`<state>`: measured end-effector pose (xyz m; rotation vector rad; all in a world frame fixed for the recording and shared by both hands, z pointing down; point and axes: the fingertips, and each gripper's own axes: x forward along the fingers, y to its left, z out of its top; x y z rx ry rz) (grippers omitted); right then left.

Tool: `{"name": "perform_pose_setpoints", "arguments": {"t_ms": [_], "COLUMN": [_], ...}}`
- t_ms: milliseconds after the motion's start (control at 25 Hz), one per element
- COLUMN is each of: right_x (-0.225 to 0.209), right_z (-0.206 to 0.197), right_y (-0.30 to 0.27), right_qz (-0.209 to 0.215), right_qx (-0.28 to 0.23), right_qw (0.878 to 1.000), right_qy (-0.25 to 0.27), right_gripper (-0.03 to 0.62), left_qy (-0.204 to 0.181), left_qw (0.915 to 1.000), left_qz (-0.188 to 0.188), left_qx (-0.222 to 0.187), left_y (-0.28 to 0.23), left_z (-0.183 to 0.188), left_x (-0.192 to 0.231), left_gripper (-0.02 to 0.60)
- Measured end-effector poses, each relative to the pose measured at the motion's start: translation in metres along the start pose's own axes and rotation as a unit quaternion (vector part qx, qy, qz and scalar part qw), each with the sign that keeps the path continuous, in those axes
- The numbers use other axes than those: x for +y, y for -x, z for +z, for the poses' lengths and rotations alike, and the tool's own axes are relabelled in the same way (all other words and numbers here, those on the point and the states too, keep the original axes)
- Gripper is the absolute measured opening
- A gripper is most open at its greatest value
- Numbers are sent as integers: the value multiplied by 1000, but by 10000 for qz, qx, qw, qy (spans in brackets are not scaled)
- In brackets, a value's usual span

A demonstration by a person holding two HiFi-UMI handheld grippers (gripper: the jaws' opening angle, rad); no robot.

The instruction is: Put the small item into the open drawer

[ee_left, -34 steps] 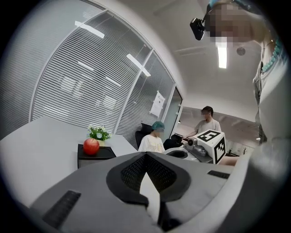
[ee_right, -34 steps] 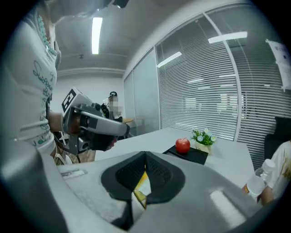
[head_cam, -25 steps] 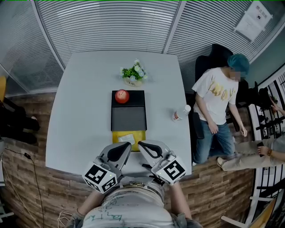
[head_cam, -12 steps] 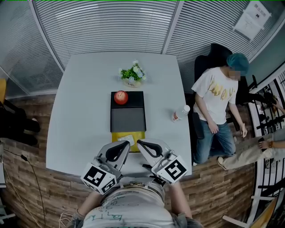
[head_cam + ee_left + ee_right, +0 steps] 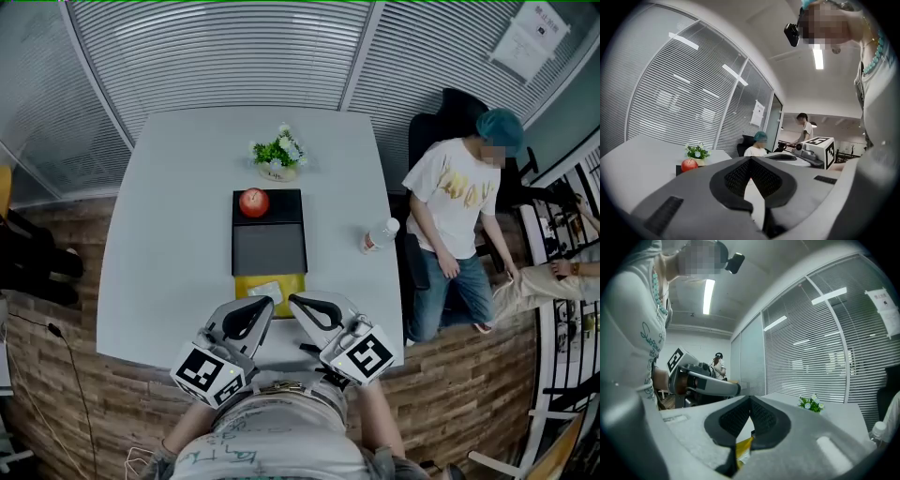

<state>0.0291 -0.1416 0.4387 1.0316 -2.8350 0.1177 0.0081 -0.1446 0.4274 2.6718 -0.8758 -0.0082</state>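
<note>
Small item [image 5: 266, 292], pale, flat (yellow drawer [image 5: 246, 284])

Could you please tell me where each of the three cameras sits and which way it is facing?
Head view: on the person's head, looking steeply down on the white table; left gripper, right gripper and the person's shirt show.
Left gripper view: on that gripper, looking across the table past its shut jaws toward the apple; shirt at right.
Right gripper view: on that gripper, looking past its shut jaws toward the blinds; shirt at left.
Shared: all three show the plant.
</note>
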Motion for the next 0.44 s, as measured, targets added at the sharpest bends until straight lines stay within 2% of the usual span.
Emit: {"name": "perform_pose_setpoints", "arguments": {"t_ms": [440], "right_x": [1], "right_z": [-3], "right_y": [-12], "right_qz": [59], "right_qx": [33], "right_qw": [9999], "right_qy": [84], "right_gripper": [2], "left_qy": [45], "left_qw": [10000], "left_qz": [21], "left_qx": [-41], "left_y": [1], "left_z": [3], "left_x": [10], "left_gripper": [-3]}}
